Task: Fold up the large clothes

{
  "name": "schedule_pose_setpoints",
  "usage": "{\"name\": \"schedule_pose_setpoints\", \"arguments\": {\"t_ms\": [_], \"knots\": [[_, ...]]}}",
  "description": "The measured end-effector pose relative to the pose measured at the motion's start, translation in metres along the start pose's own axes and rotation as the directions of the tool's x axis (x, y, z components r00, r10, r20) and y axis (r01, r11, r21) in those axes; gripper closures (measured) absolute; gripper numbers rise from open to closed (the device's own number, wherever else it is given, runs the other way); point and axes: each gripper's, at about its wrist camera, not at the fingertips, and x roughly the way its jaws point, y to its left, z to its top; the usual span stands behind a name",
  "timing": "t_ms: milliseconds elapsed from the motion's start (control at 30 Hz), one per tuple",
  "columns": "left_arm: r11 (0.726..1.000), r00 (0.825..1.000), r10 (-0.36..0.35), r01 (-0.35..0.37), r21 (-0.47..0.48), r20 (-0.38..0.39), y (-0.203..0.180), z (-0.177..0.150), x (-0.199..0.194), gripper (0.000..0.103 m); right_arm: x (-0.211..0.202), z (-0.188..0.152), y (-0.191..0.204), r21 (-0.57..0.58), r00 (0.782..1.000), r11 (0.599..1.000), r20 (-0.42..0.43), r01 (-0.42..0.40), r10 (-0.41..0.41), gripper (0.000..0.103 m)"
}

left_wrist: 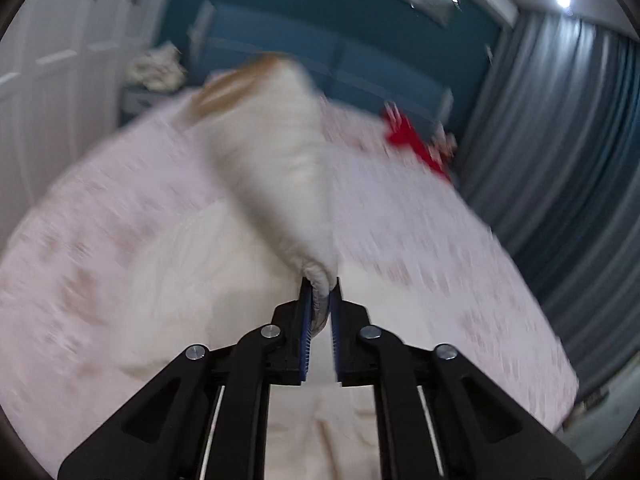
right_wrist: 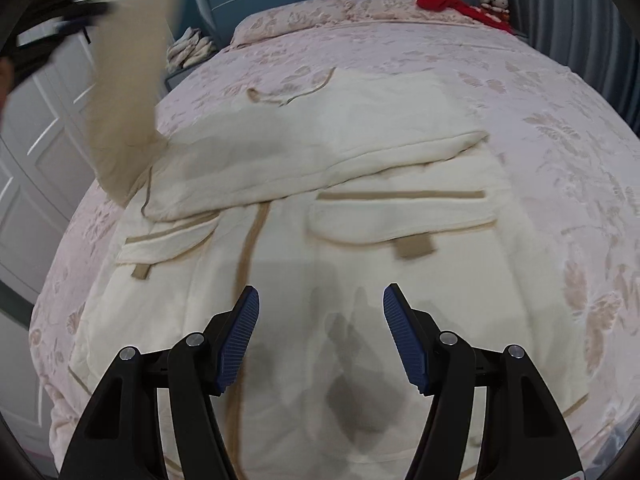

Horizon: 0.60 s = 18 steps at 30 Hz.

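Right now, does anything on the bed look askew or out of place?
Nothing damaged or spilled. The cream coat lies spread on the bed, one sleeve lifted off to the side by the left gripper, mid-fold. The right gripper hangs open above the hem. A red garment lies by the pillows.

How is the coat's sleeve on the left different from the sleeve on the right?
The left sleeve is lifted in the air, pinched by the left gripper; the right sleeve lies flat, folded across the coat. The left sleeve hangs nearly straight up and down and looks blurry; the right sleeve runs sideways and looks sharp. The right gripper holds nothing. Both sleeves are the same cream cloth.
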Motion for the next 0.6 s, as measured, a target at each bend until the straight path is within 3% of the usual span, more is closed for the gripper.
{"name": "schedule_pose_setpoints", "arguments": {"t_ms": [33, 100, 133, 167, 300, 367, 500, 600], "knots": [[1.0, 0.999, 0.004, -0.004, -0.002, -0.038, -0.01, -0.015, 0.017, 0.088, -0.002, 0.0, -0.005, -0.001, 1.0, 1.0, 0.004, 0.011, -0.011, 0.04], [0.999, 0.992, 0.017, -0.021, -0.031, -0.126, -0.023, -0.049, 0.057, 0.065, -0.003, 0.0, -0.015, -0.003, 0.999, 0.999, 0.009, 0.032, -0.032, 0.037], [0.998, 0.987, 0.013, -0.023, -0.061, -0.162, -0.025, -0.069, 0.07, 0.046, -0.002, 0.001, -0.02, 0.001, 0.999, 0.999, 0.007, 0.04, -0.04, 0.037], [0.995, 0.981, 0.012, -0.032, -0.099, -0.193, -0.025, -0.09, 0.083, 0.036, -0.002, 0.001, -0.026, 0.009, 0.999, 0.999, 0.004, 0.046, -0.046, 0.037], [0.971, 0.969, -0.035, -0.026, -0.239, -0.247, 0.001, -0.135, 0.088, 0.032, -0.001, 0.004, -0.047, 0.029, 0.998, 0.998, 0.005, 0.063, -0.063, 0.037], [0.94, 0.976, -0.06, -0.015, -0.34, -0.211, 0.033, -0.135, 0.079, 0.026, 0.002, 0.014, -0.058, 0.041, 0.998, 0.997, 0.014, 0.065, -0.066, 0.036], [0.841, 0.993, -0.012, -0.051, -0.538, -0.114, 0.121, -0.121, 0.055, 0.023, 0.012, 0.045, -0.075, 0.113, 0.998, 0.993, 0.05, 0.038, -0.043, 0.036], [0.762, 0.995, 0.025, -0.082, -0.642, -0.098, 0.173, -0.113, 0.049, 0.023, 0.017, 0.08, -0.086, 0.192, 0.99, 0.98, 0.118, 0.057, -0.08, 0.036]]}}
